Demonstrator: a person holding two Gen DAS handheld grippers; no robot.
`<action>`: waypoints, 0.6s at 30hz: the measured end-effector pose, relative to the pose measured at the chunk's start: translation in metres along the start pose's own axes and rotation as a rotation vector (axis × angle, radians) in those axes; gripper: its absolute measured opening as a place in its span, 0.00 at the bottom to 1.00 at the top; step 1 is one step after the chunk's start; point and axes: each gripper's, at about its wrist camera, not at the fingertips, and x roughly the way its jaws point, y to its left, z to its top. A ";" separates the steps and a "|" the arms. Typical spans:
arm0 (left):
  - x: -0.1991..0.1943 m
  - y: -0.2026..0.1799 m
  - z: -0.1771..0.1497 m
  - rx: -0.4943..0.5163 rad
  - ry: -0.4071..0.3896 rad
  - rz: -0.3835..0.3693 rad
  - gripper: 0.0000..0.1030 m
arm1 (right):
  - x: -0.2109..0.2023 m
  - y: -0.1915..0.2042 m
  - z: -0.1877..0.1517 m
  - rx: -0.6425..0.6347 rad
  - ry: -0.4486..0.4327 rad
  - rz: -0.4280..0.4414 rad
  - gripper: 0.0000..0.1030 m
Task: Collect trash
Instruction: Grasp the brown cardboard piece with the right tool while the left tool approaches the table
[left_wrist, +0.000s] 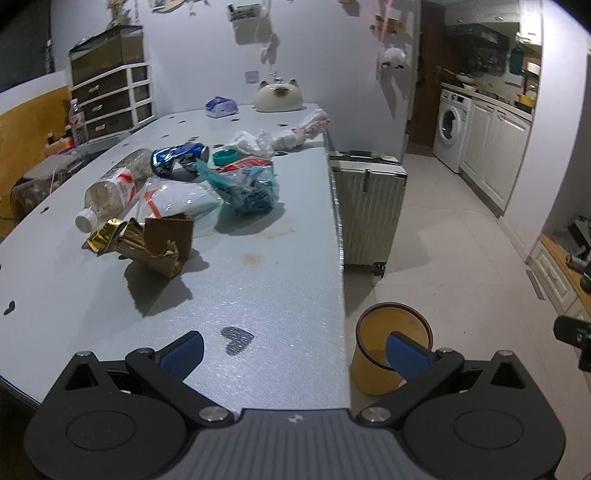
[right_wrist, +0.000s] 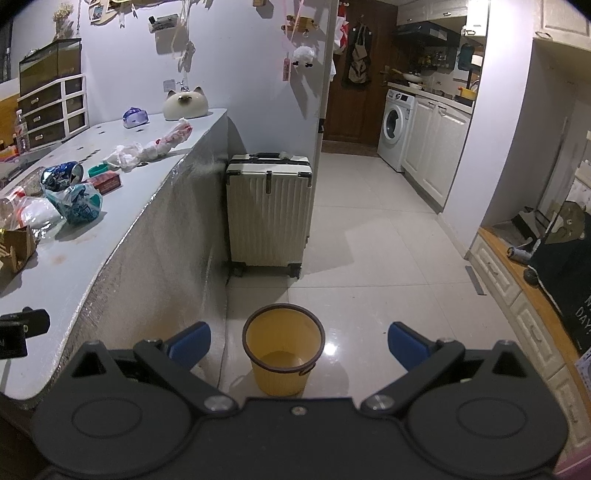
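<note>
The trash lay in a loose heap on the far left part of the table, and nothing had yet been taken. Nearest the left gripper was the torn cardboard scrap with a gold foil wrapper touching its left side; beyond them lay a plastic bottle, a crushed blue can and a teal plastic bag. A good first pick, I judged, would be the cardboard: closest, stiff, with a raised edge to pinch, and clear of the bottle, which would likely roll if nudged. The left gripper hung low over the table's near edge, pointing toward the pile, fingers spread wide and empty. To the right, the yellow bin stood on the floor just beside the table's side, seemingly empty. The right gripper hovered above it, angled down at its mouth, fingers likewise wide apart, holding nothing.
</note>
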 end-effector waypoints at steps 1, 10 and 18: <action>0.003 0.003 0.001 -0.011 -0.002 0.007 1.00 | 0.001 0.001 0.001 0.002 -0.004 0.004 1.00; 0.023 0.042 0.014 -0.110 -0.028 0.077 1.00 | 0.015 0.027 0.020 -0.042 -0.091 0.100 1.00; 0.035 0.087 0.026 -0.160 -0.060 0.153 1.00 | 0.026 0.075 0.050 -0.120 -0.175 0.228 1.00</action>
